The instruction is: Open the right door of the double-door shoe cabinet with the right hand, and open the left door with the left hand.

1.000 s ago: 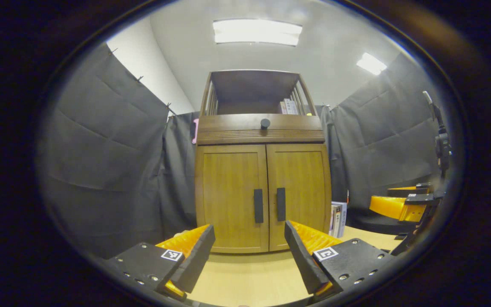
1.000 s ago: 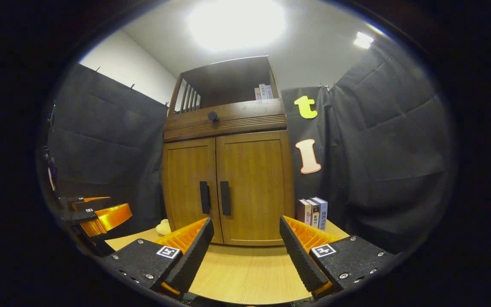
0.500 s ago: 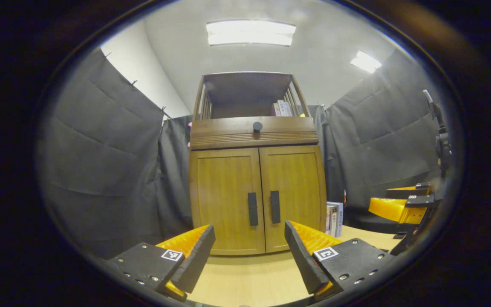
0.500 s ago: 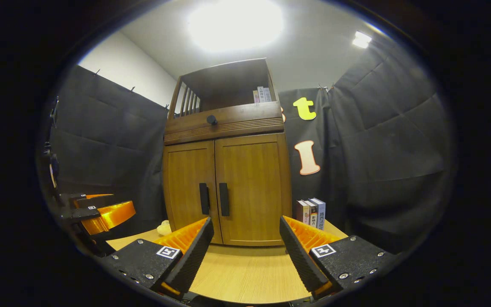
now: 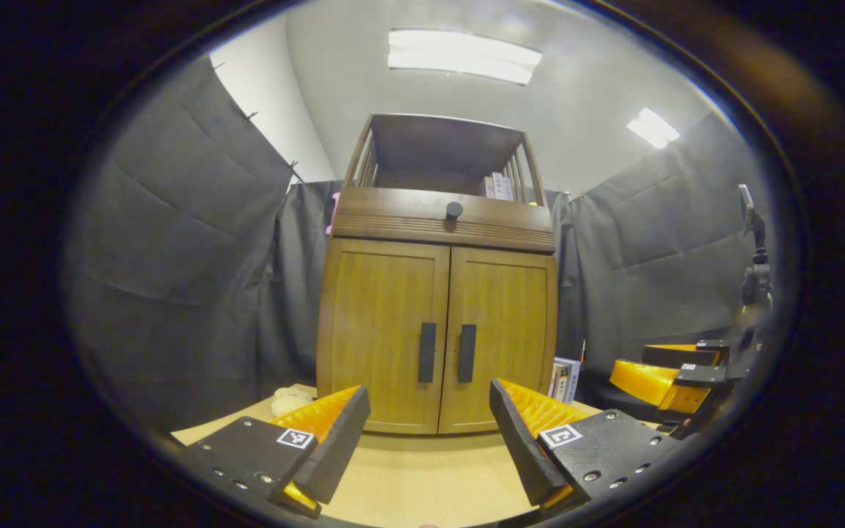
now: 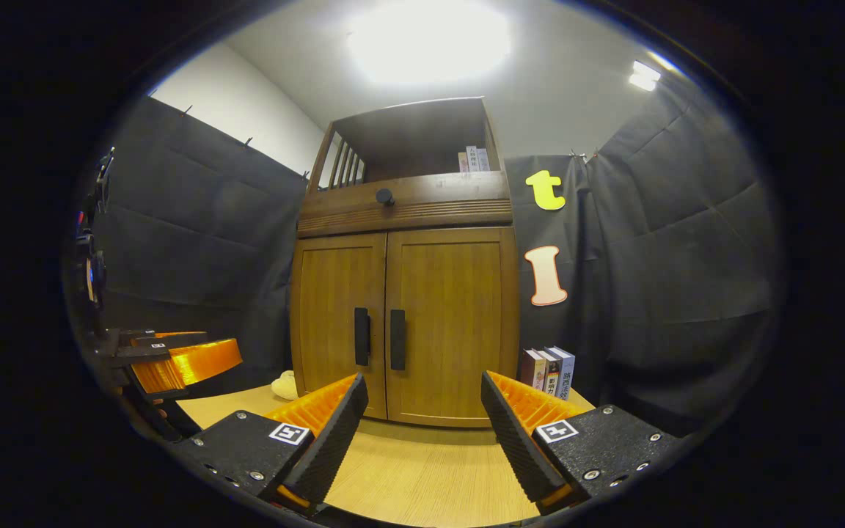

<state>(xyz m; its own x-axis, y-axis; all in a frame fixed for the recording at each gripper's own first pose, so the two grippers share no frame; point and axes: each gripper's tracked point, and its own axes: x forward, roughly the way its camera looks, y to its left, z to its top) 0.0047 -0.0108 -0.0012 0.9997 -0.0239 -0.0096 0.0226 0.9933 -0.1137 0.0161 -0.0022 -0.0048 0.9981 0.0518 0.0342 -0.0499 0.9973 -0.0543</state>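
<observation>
2 grippers (image 5: 430, 440) (image 6: 422, 433) gape empty over the wooden table (image 6: 422, 477), facing the shut shoe cabinet (image 5: 437, 323).

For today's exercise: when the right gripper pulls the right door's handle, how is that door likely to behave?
The right door looks like a stiff wooden panel, so it should swing as one piece, probably about its outer edge. Its handle is a narrow upright bar, likely offering a firm grip. The tall cabinet seems heavy enough to stay put.

I stand in a recording booth: black cloth walls (image 5: 173, 242), ceiling light panels (image 5: 464, 56), wooden table (image 6: 422, 477).
</observation>
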